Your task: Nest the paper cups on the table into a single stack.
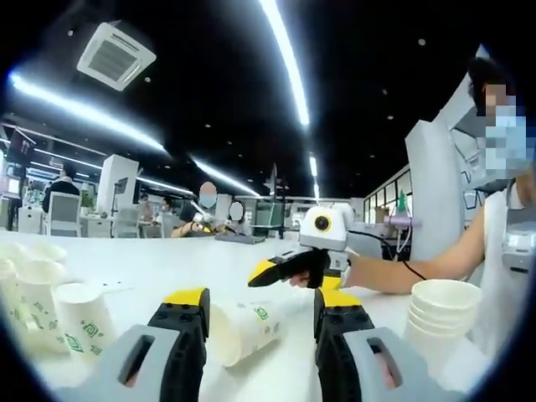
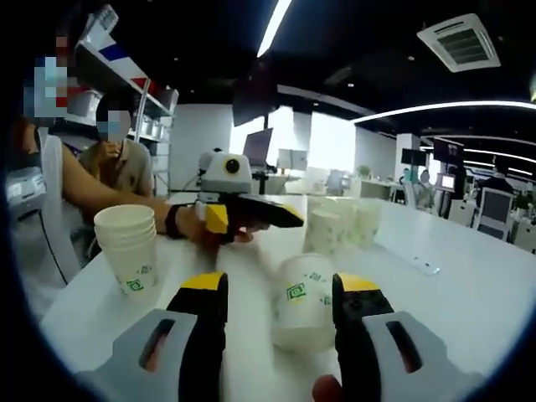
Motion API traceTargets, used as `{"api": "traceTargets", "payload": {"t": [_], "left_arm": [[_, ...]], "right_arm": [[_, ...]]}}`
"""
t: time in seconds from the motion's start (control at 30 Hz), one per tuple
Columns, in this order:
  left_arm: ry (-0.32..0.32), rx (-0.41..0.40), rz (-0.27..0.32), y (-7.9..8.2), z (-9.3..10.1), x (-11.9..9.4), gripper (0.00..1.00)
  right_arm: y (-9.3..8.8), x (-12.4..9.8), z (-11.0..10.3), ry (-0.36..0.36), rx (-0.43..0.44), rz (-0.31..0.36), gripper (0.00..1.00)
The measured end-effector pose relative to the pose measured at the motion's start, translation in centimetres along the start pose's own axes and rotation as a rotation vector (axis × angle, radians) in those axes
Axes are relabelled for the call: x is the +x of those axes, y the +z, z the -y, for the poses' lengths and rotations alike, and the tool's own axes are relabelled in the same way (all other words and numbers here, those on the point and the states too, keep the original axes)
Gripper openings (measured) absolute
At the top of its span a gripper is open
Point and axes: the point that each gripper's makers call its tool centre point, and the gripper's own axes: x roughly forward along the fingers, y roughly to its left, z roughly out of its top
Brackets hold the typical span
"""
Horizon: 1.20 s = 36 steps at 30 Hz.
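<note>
In the left gripper view, my left gripper (image 1: pixel 261 322) is spread wide, its jaws either side of a paper cup (image 1: pixel 244 328) lying on its side on the white bench (image 1: pixel 167 264), mouth toward me. A stack of nested cups (image 1: pixel 442 314) stands upright near the bench's right edge. Loose upright cups (image 1: pixel 50 306) crowd the left side. Bare bench lies open beyond. In the right gripper view, my right gripper (image 2: pixel 280 322) is also wide, flanking a fallen cup (image 2: pixel 303 311); the stack (image 2: pixel 128 247) stands left, near the bench edge, more cups (image 2: pixel 343 222) behind.
</note>
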Motion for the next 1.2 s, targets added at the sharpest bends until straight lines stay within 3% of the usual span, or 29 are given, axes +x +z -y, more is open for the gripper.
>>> {"api": "traceTargets", "payload": {"t": [0.23, 0.5, 0.6, 0.73, 0.83, 1.2], "left_arm": [[0.016, 0.016, 0.013, 0.4, -0.4, -0.2, 0.53], [0.034, 0.012, 0.039, 0.9, -0.6, -0.7, 0.53], [0.036, 0.012, 0.044, 1.0, -0.2, -0.7, 0.53], [0.030, 0.016, 0.040, 0.8, 0.2, -0.6, 0.53], [0.041, 0.005, 0.045, 0.8, 0.1, -0.8, 0.53], [0.049, -0.008, 0.074, 1.3, -0.3, -0.9, 0.52]], "right_arm": [[0.1, 0.5, -0.7, 0.012, -0.046, -0.041, 0.55], [0.1, 1.0, 2.1, -0.057, -0.061, -0.107, 0.55], [-0.2, 1.3, 2.6, -0.060, -0.039, -0.135, 0.55], [-1.5, 1.8, 3.2, -0.065, -0.042, -0.240, 0.55], [-1.5, 2.9, 3.8, -0.060, -0.015, -0.246, 0.55], [-2.2, 4.9, 2.1, -0.020, 0.000, -0.325, 0.58]]}}
